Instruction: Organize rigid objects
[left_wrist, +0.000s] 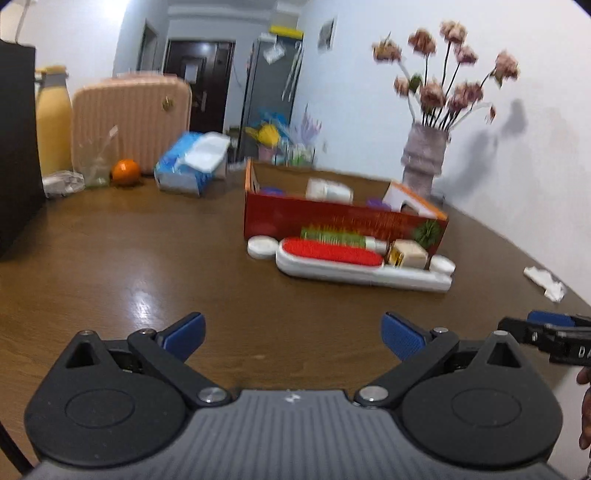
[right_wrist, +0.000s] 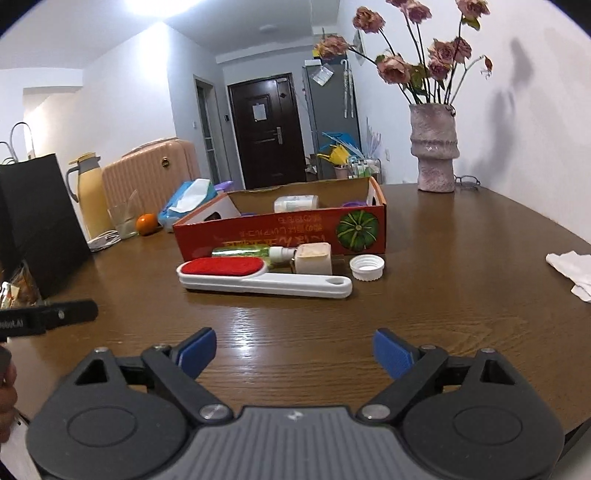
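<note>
A red cardboard box (right_wrist: 258, 236) (left_wrist: 295, 218) stands mid-table and holds a white bottle (right_wrist: 295, 203) (left_wrist: 328, 190). In front of it lie a white lint brush with a red pad (right_wrist: 266, 278) (left_wrist: 351, 264), a green spray bottle (right_wrist: 251, 252) (left_wrist: 332, 236), a small beige bottle (right_wrist: 313, 258) (left_wrist: 408, 253) and a white cap (right_wrist: 367, 267) (left_wrist: 443, 264). Another white cap (left_wrist: 260, 246) sits at the brush's left end. My left gripper (left_wrist: 293, 338) and right gripper (right_wrist: 293, 354) are both open over bare wood, short of the brush, with nothing between the fingers.
A pink vase of dried flowers (right_wrist: 434, 147) stands at the back right. At the left are a black paper bag (right_wrist: 40, 221), a yellow flask (right_wrist: 90, 195), an orange (right_wrist: 146, 224), a tissue pack (right_wrist: 188, 201) and a pink suitcase (right_wrist: 147, 173). A crumpled tissue (right_wrist: 570, 269) lies right.
</note>
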